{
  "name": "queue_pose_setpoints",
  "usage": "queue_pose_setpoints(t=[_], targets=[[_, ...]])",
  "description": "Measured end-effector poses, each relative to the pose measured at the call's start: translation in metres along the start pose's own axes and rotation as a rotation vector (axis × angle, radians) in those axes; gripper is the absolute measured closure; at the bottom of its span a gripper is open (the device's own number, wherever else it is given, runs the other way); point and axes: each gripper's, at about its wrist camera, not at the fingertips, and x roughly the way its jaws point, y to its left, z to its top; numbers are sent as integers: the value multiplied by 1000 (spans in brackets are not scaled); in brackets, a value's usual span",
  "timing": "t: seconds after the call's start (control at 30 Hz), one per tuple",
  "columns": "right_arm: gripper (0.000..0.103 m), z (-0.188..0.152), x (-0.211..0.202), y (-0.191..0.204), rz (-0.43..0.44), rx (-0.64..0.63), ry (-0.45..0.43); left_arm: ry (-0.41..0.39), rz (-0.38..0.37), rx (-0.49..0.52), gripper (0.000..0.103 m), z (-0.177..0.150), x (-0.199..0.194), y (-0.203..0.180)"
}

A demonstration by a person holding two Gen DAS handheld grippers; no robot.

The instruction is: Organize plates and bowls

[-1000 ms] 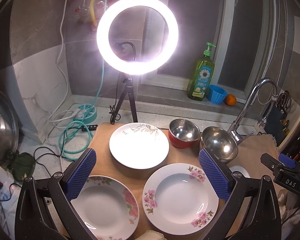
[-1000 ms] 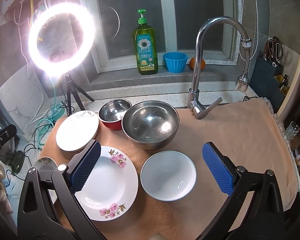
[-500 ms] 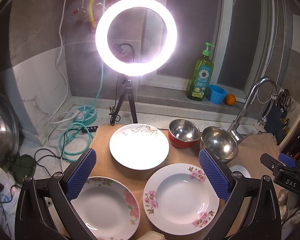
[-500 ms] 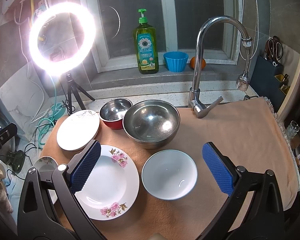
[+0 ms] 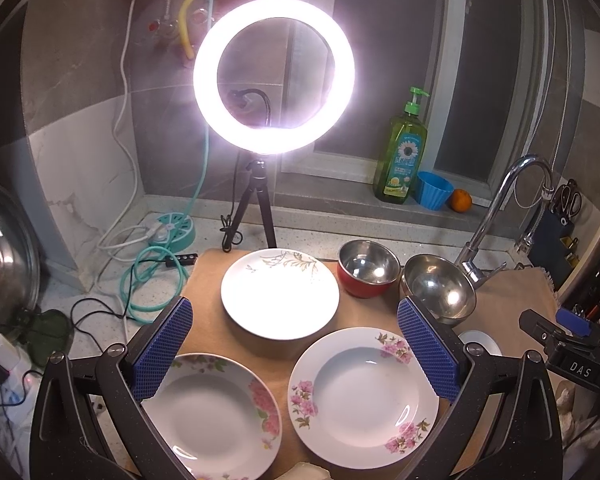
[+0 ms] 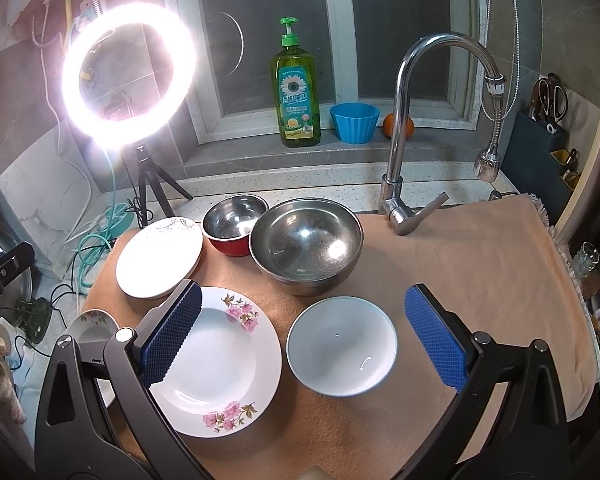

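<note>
Left claw (image 5: 296, 354) spread wide, holding nothing, touching nothing. It hangs over the two near plates: pink-flower plate (image 5: 363, 396) on the right, second flower plate (image 5: 216, 416) on the left, both flat on the tan cloth (image 5: 356, 314) covering the table. Leaf-pattern plate (image 5: 280, 294) sits farther back between them.

Right claw (image 6: 300, 338) also spread wide, empty, no contact. White bowl (image 6: 342, 346) lies between its fingers in view, on the cloth, just right of the pink-flower plate. Big steel bowl (image 6: 306, 246) is just beyond the white bowl; small red bowl (image 6: 234, 228) is at its left, very close, contact unclear. Faucet (image 6: 404, 128) stands behind at right, ring light (image 6: 130, 78) far left. All dishes upright, none stacked.
</note>
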Motion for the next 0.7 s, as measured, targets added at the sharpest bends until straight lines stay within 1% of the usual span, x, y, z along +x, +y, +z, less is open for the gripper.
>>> queue_pose_setpoints(t=[0.53,0.57,0.63,0.7], targets=[[0,-3,0,0,5,-1,10,10,-11,6,1,2,0,0],[0,-4,1,0,7,-1,12,13,-13,8,2,1,2,0],[3,-5,2,-1,11,-5,20,25,-18,8,4,0,5,1],[6,-7,5,-2,18,-5,30,42,-27,0,9,-2,10,4]])
